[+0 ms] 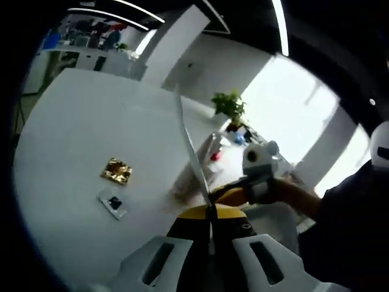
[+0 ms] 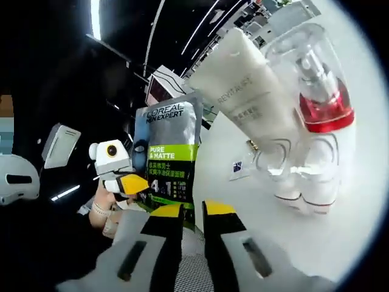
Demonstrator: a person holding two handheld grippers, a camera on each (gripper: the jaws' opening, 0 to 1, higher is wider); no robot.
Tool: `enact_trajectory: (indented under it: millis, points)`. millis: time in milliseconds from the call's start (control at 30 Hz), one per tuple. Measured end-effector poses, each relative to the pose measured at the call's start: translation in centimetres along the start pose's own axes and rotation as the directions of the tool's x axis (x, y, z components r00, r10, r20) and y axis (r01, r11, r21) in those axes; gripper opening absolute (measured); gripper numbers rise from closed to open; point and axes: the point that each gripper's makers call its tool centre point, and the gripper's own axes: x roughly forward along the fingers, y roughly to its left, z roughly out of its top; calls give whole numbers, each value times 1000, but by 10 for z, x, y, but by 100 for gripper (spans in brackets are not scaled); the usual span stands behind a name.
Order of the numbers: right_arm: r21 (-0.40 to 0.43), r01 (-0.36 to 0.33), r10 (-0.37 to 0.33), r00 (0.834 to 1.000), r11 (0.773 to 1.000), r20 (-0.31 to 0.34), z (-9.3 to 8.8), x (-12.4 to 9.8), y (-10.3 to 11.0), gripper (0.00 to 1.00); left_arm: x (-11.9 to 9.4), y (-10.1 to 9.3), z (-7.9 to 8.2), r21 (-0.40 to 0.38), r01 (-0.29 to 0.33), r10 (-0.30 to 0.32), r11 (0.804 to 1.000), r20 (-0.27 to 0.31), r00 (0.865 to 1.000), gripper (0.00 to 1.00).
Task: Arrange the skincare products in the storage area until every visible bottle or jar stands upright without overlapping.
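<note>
A grey and green L'Oreal Men Expert pouch (image 2: 170,152) hangs in the air between both grippers. In the left gripper view the pouch (image 1: 189,146) shows edge-on as a thin white strip, and my left gripper (image 1: 209,214) is shut on its lower end. My right gripper (image 2: 192,213) has its yellow-tipped jaws close together on the pouch's bottom edge. The left gripper (image 2: 129,182) pinches the pouch's side. A white Revitalift tube (image 2: 243,91) and a clear bottle with a red inner part (image 2: 319,100) stand together on the white table (image 2: 340,243).
On the table (image 1: 73,134) lie a gold square packet (image 1: 117,171) and a small dark-printed sachet (image 1: 113,204). A potted plant (image 1: 230,106) stands at the far edge. A person's forearm (image 1: 298,198) reaches in behind the right gripper (image 1: 255,176).
</note>
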Motion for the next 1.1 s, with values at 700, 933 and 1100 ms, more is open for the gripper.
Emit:
enact_trajectory:
  millis: [700, 933, 1100]
  points:
    - [126, -167, 152, 982, 978, 116, 10, -6, 16, 1, -10, 16, -2, -78, 126, -123, 989, 48, 991, 0]
    - [84, -174, 166, 981, 981, 97, 9, -12, 18, 1, 0, 1, -15, 11, 144, -144, 989, 10, 989, 5]
    - [48, -186, 183, 981, 981, 62, 7, -12, 21, 1, 4, 3, -12, 34, 138, -137, 990, -17, 990, 29]
